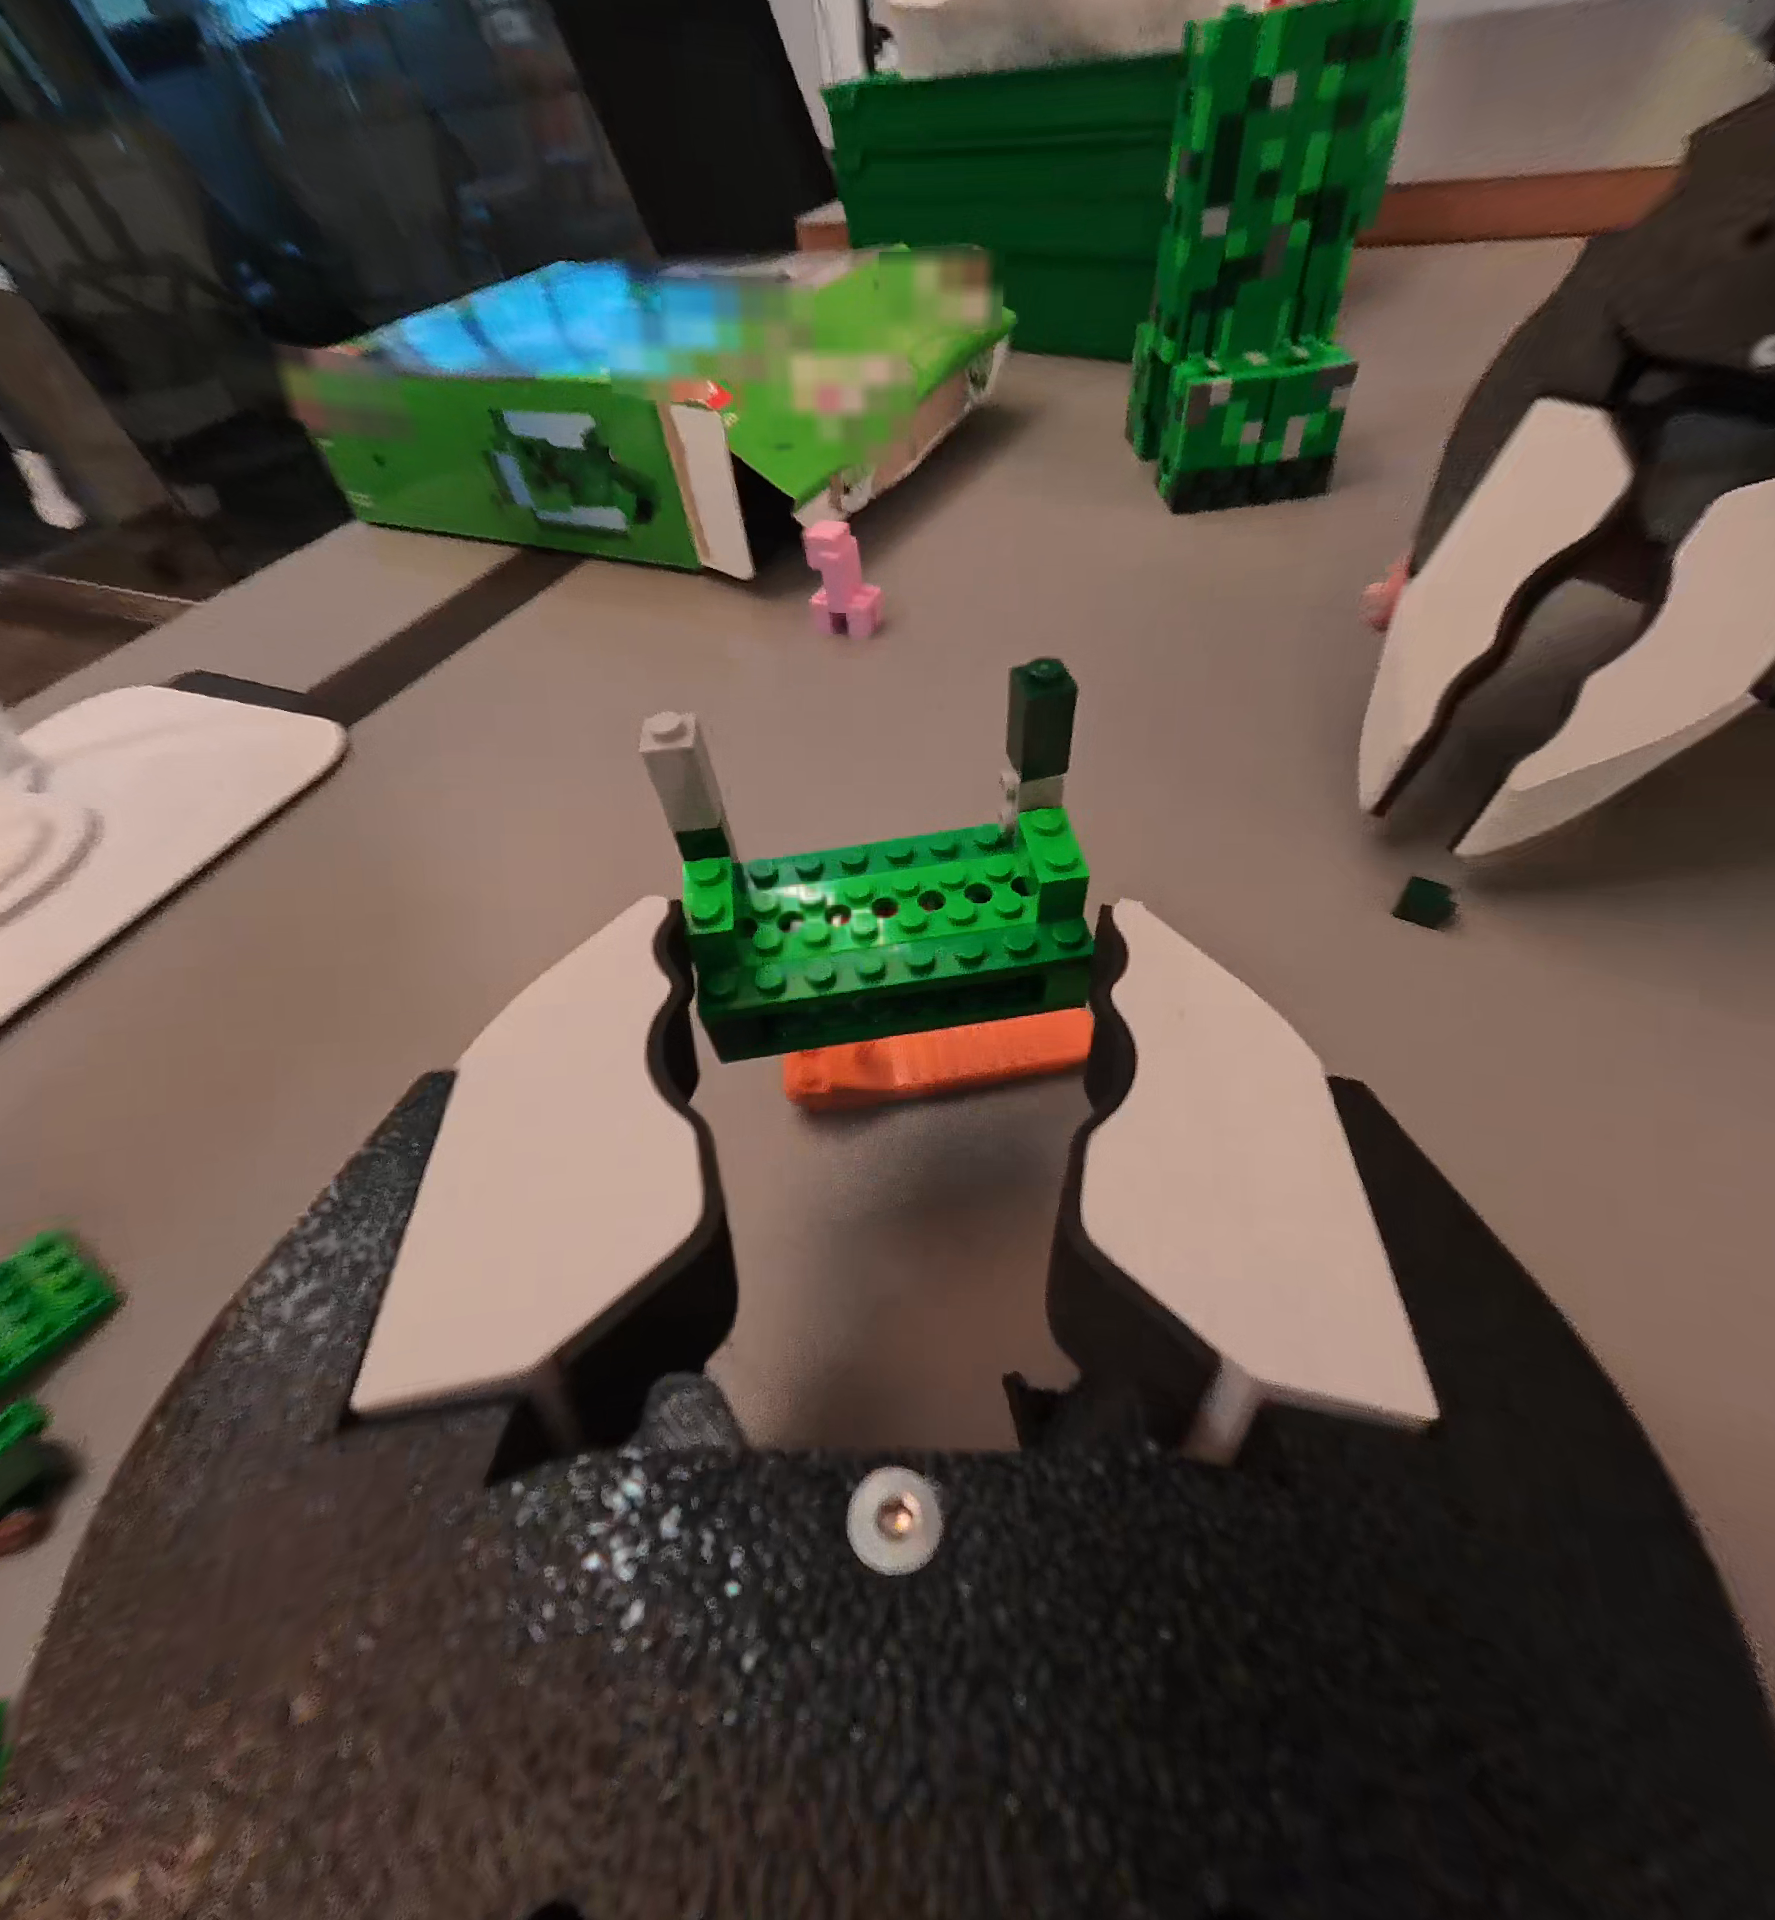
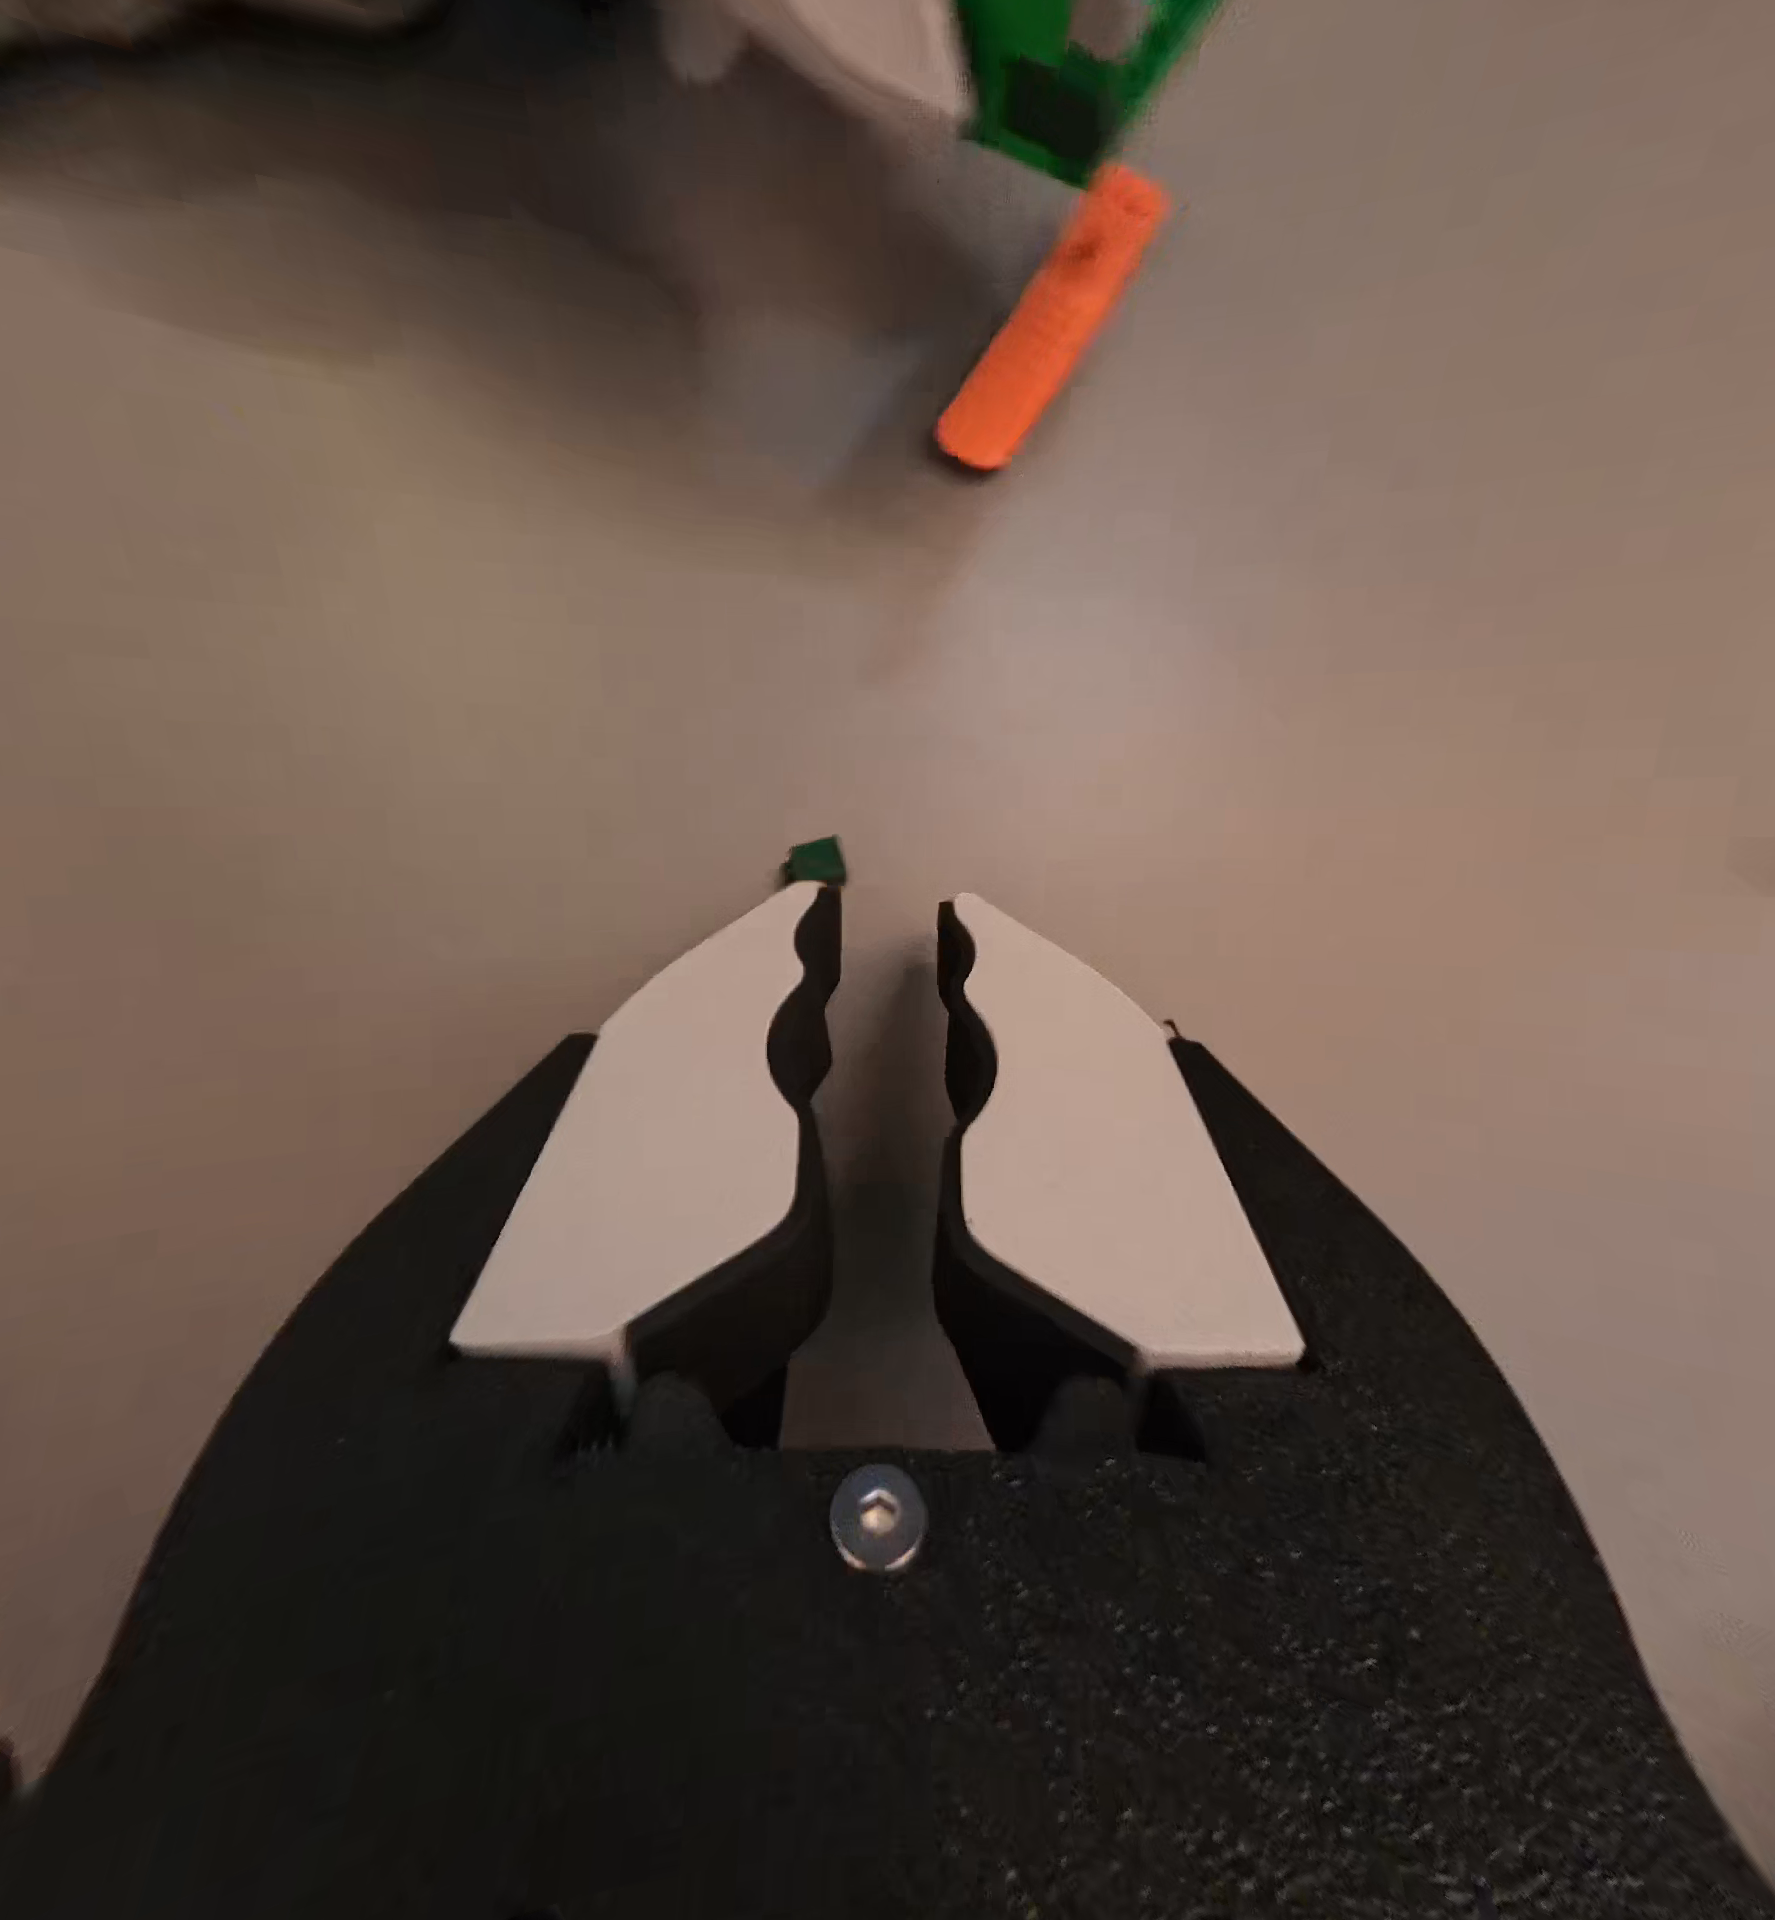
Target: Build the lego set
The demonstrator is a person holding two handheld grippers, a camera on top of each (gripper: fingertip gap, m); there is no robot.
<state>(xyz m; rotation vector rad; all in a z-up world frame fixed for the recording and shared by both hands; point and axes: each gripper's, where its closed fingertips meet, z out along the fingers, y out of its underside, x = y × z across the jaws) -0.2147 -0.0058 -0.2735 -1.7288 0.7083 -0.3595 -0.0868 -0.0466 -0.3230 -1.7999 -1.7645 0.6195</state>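
Note:
My left gripper (image 1: pixel 888 935) is shut on a green lego assembly (image 1: pixel 888 930), held by its two ends a little above the table. The assembly has a grey post (image 1: pixel 683 774) at its left corner and a dark green post (image 1: pixel 1039 727) at its right. A small dark green piece (image 1: pixel 1424 900) lies on the table to the right; in the right wrist view it (image 2: pixel 813 861) sits just beyond the left fingertip. My right gripper (image 2: pixel 890 902) is slightly open and empty, tips low over the table; it also shows in the left wrist view (image 1: pixel 1413 831).
An orange brick separator (image 1: pixel 940 1060) lies under the held assembly, also seen in the right wrist view (image 2: pixel 1049 322). A green lego box (image 1: pixel 592 416), a pink pig figure (image 1: pixel 841 578) and a tall green creeper model (image 1: pixel 1267 249) stand farther back. Loose green plates (image 1: pixel 10 1320) lie at left.

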